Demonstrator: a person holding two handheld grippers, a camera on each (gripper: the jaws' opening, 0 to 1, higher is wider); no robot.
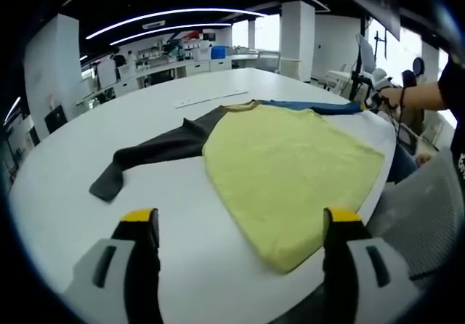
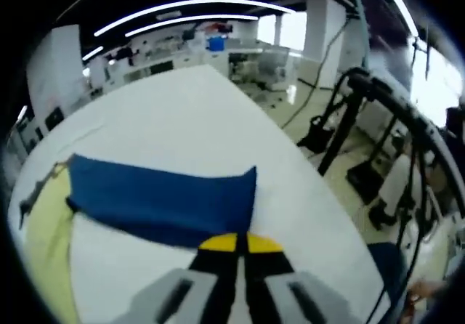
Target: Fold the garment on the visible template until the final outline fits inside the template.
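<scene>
A shirt (image 1: 290, 171) with a yellow body is spread flat on a white table (image 1: 109, 128), its dark sleeve (image 1: 152, 153) stretched out to one side. The left gripper (image 1: 240, 229) is held wide apart just above the table before the hem. The blue sleeve (image 2: 163, 197) is pinched at its edge by the right gripper (image 2: 238, 243), jaws pressed together.

Your left gripper (image 1: 240, 226) holds its yellow-tipped jaws wide apart at six o'clock of the left gripper view, gripping nothing, your right gripper (image 2: 239, 243) has its jaws pressed together, and your forearm (image 1: 421, 95) reaches in at three o'clock.
</scene>
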